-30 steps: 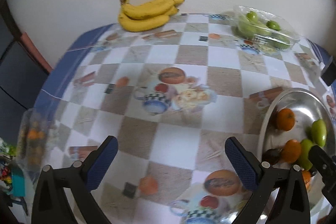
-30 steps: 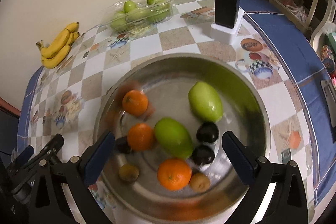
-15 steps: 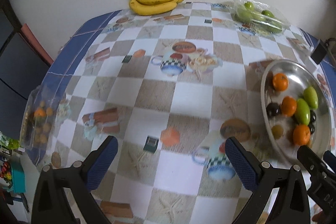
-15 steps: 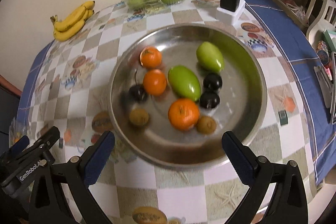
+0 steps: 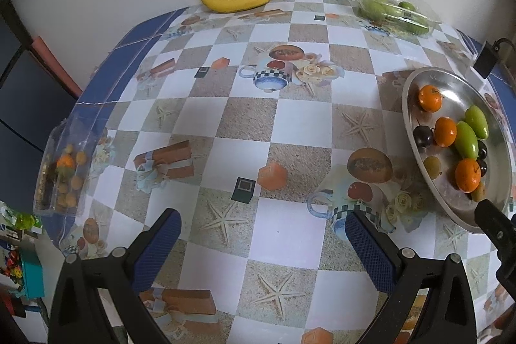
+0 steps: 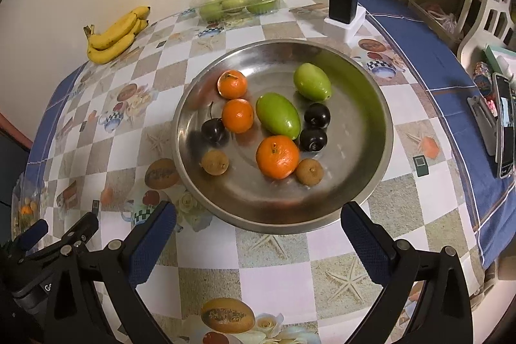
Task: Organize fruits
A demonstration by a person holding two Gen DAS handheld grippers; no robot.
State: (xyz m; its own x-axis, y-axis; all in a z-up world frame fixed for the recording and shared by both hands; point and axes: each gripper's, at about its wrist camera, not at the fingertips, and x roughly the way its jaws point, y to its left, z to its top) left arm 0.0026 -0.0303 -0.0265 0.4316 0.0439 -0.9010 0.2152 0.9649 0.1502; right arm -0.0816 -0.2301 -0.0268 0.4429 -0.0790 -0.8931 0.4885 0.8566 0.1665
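Both grippers are hovering wide open and empty, the right gripper [image 6: 258, 234] just in front of the steel bowl [image 6: 364, 202], the left gripper [image 5: 262, 244] over bare tablecloth [image 5: 303, 121] well to the bowl's left. Inside the bowl are sitting three oranges [image 6: 277, 156], two green mangoes [image 6: 278, 115], dark plums [image 6: 313, 139] and small brown fruits [image 6: 309, 172], packed close together. They are looking round, smooth, likely to roll and bruise, so gripping gently across the widest middle is seeming wisest. Open room is lying left of the bowl.

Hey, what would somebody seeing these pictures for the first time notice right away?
Probably the steel bowl in the middle of the checked tablecloth, holding oranges, green fruits, dark plums and small brown fruits. Next, the yellow bananas against the far wall, beside a clear box of green fruit.
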